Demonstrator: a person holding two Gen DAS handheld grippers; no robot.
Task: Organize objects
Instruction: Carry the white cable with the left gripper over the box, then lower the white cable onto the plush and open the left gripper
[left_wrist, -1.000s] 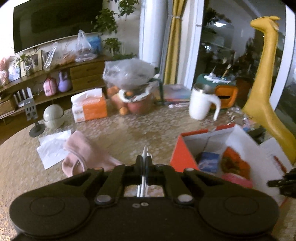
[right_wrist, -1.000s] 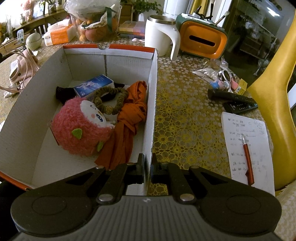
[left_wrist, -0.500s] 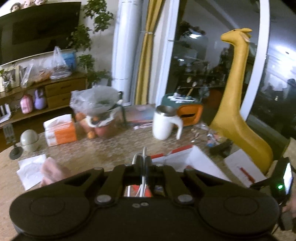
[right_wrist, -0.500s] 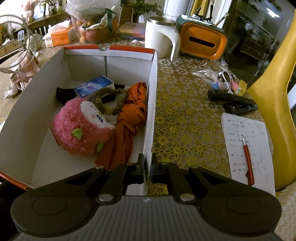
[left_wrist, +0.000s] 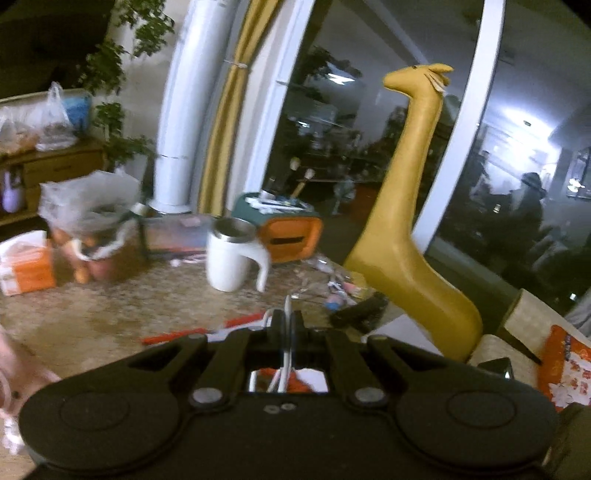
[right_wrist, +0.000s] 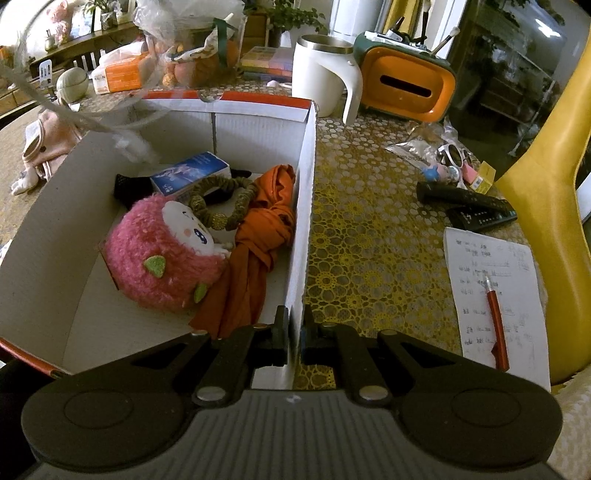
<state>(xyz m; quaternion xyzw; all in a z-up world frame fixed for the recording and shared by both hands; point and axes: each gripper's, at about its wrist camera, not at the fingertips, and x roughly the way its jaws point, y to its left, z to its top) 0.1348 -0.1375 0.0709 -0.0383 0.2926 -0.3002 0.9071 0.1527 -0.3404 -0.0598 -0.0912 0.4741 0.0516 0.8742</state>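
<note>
You see a pink plush (right_wrist: 162, 254) beside an orange cloth (right_wrist: 255, 258) in the white, red-edged box (right_wrist: 306, 177); the table (right_wrist: 373, 251) wears yellow lace circles.

The left wrist view is motion-blurred. The white cable (left_wrist: 287, 334) pinched in the left gripper (left_wrist: 287, 325) runs behind its body. The cardboard box (right_wrist: 306, 206) hides the black item (right_wrist: 123, 184) partly; the pink bag (left_wrist: 14, 384) is cut off.
</note>
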